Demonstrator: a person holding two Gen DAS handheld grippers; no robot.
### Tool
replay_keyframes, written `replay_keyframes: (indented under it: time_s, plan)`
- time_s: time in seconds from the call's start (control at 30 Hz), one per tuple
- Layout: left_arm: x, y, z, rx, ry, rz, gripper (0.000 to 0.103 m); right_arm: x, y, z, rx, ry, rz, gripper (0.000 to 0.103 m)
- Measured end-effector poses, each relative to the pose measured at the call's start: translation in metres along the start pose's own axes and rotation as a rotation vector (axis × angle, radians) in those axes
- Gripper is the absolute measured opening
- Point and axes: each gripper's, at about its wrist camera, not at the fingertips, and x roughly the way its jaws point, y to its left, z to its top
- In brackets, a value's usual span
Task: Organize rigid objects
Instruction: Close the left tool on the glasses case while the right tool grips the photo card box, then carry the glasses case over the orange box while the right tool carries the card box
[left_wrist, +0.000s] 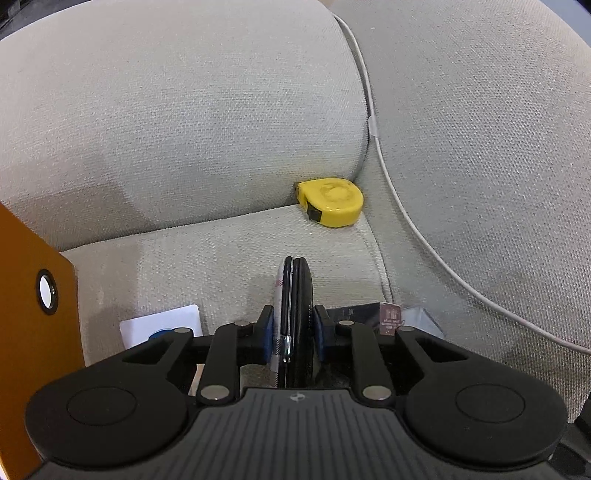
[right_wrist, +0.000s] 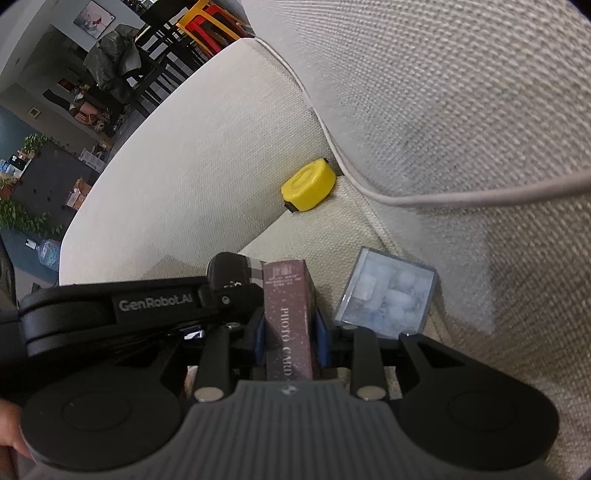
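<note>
Maroon cardboard photo-card box (right_wrist: 290, 317) sits clamped upright in my right gripper (right_wrist: 290, 332) above the sofa seat (left_wrist: 229, 251) — my left gripper (left_wrist: 293, 332) pinches a round black zipped pouch (left_wrist: 297, 314) edge-on, both seemingly bound for sorting.

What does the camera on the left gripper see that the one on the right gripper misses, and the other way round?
Only the left wrist view shows the orange board, the white card and the left gripper shut on a flat round black case. Only the right wrist view shows the room behind the sofa and the right gripper shut on the photo card box. Both show the yellow tape measure, the white cable, the clear box and the sofa cushions.
</note>
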Motion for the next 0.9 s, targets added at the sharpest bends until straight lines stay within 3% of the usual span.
replay_keyframes:
  time_s: [0.5,0.67,0.9]
  plan:
    - [-0.059,0.004,-0.016,0.011,-0.117,0.002,0.02,-0.016,0.015,-0.008,-0.124,-0.078,0.049,0.021]
    - [-0.102,0.021,-0.031,-0.001,-0.187,-0.031,0.02,-0.037,0.02,-0.011,-0.14,-0.118,0.066,0.021]
    - [-0.168,0.053,-0.055,-0.023,-0.297,-0.071,0.02,-0.071,0.042,-0.019,-0.131,-0.127,0.161,0.021]
